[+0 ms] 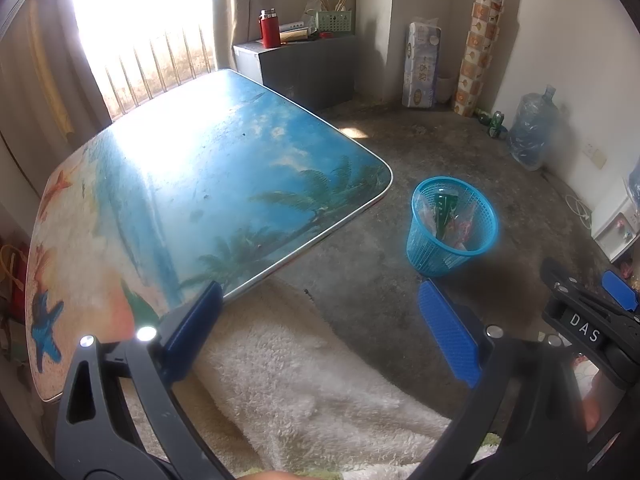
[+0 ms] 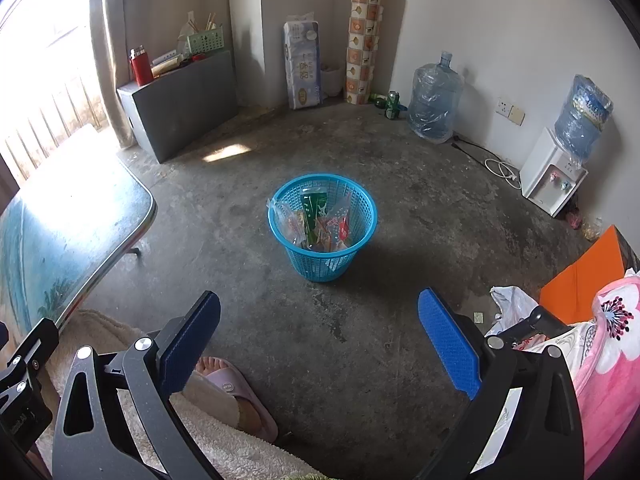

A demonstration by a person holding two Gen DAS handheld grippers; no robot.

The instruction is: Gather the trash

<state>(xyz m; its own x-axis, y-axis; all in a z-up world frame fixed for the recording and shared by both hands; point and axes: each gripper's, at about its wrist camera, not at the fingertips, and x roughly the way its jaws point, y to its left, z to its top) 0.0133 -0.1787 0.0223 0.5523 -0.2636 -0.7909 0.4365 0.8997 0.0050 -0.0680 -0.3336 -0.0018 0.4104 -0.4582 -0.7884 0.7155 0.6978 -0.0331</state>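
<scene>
The blue mesh wastebasket (image 2: 322,226) stands upright on the concrete floor (image 2: 420,220), just off the rounded corner of the surface (image 1: 208,184). Inside it lie crumpled clear plastic wrappers (image 2: 285,220), red and orange snack packets (image 2: 340,228) and a green carton (image 2: 313,210), which leans on end with its long axis running up toward the far rim.

The surface bears a beach and palm print and carries no trash. Against the far walls stand a grey cabinet (image 2: 180,104) with a red flask (image 2: 141,67), a pack of toilet rolls (image 2: 303,66), two water jugs and a white dispenser (image 2: 554,172).

The left tongs (image 1: 320,320) are spread wide and hold nothing, above a cream fleece blanket (image 1: 288,380). The right tongs (image 2: 320,330) are likewise spread and empty, aimed at the wastebasket.
</scene>
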